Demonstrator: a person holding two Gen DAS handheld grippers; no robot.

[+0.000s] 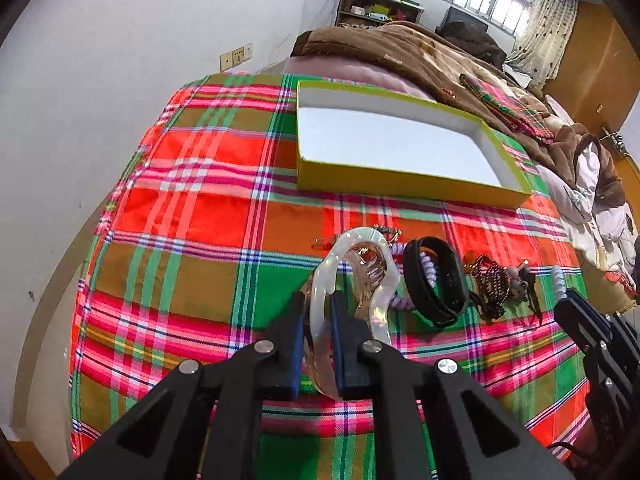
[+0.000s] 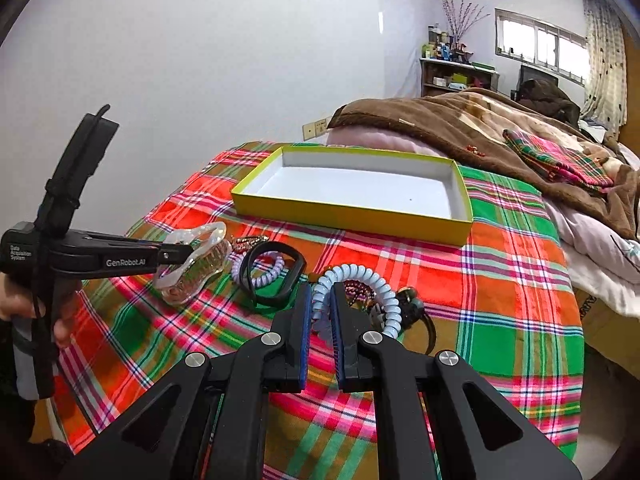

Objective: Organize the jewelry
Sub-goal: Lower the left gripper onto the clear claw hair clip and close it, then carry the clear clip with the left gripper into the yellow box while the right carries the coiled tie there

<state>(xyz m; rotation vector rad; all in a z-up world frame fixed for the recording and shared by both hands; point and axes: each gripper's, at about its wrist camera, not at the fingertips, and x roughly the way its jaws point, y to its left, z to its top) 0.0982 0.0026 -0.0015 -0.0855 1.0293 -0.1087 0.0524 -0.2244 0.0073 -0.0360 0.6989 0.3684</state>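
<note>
My left gripper (image 1: 318, 300) is shut on one arm of a clear, pearly hair claw clip (image 1: 360, 248); seen from the right wrist, the left gripper (image 2: 176, 257) holds the clip (image 2: 200, 256) low over the plaid cloth. My right gripper (image 2: 322, 292) is shut on a pale blue spiral hair tie (image 2: 360, 272), whose loop curls past the fingertips. At the right edge of the left wrist view, the right gripper (image 1: 572, 300) shows with the blue coil (image 1: 558, 280). An empty yellow-green box (image 1: 400, 184) with a white inside sits beyond the pile, also in the right wrist view as the box (image 2: 340, 214).
Between the grippers lie a black band (image 2: 276, 272), a lilac spiral tie (image 2: 264, 274), a brown beaded bracelet (image 1: 488, 280) and gold clips (image 1: 384, 233). The plaid cloth (image 1: 200, 220) covers a bed; a brown blanket (image 2: 460, 128) is heaped behind the box. A hand (image 2: 16, 300) grips the left tool.
</note>
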